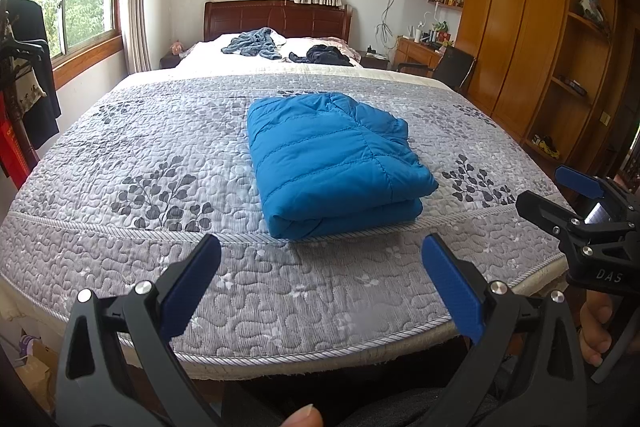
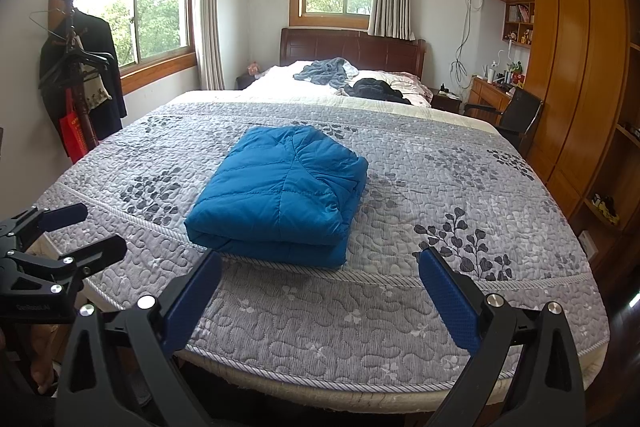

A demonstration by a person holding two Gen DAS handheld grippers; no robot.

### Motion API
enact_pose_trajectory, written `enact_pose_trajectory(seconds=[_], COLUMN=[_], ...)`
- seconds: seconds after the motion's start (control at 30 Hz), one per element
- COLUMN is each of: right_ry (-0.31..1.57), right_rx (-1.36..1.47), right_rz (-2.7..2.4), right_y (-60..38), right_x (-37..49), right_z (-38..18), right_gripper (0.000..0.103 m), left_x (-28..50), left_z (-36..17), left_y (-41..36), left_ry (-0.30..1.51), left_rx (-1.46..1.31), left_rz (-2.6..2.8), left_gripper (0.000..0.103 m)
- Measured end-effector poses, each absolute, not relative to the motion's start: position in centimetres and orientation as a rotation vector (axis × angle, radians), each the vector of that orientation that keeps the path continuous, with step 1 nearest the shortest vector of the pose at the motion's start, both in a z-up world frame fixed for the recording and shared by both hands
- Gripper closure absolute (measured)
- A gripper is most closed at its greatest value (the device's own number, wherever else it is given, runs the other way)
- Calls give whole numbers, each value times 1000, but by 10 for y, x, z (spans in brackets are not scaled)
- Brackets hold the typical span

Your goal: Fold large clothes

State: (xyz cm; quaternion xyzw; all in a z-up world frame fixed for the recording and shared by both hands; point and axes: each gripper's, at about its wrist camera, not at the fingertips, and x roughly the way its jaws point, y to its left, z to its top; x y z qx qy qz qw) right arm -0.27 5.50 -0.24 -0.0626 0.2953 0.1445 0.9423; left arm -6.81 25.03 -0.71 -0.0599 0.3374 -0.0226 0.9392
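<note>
A blue quilted jacket [image 1: 332,163] lies folded into a compact stack on the grey patterned bedspread [image 1: 168,147], near the foot of the bed. In the right wrist view the same jacket [image 2: 280,193] sits slightly left of centre. My left gripper [image 1: 320,251] hovers just short of the jacket's near fold, open, with nothing between its blue pads. My right gripper [image 2: 320,263] is open and empty too, held back from the jacket's near edge. Each gripper appears in the other's view: the right one [image 1: 560,195] at the right edge, the left one [image 2: 80,231] at the left edge.
Crumpled grey-blue clothes [image 1: 254,45] and a dark garment [image 1: 324,55] lie by the pillows near the headboard. A coat rack with hanging clothes [image 2: 80,79] stands left of the bed. A chair [image 2: 516,117], desk and wooden wardrobe [image 1: 520,27] line the right side.
</note>
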Motion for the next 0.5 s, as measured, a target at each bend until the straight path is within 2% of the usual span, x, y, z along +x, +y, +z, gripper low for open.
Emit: enact_pose_trajectory(seconds=[0.5], right_ry=[605], right_rx=[-125], right_rz=[297], right_y=[55], right_x=[-4], right_z=[-4], right_gripper=[4], left_x=[-69], left_z=[-8], left_y=[250], left_ry=[691], left_rx=[-123], left_rz=[-45], left_gripper=[3])
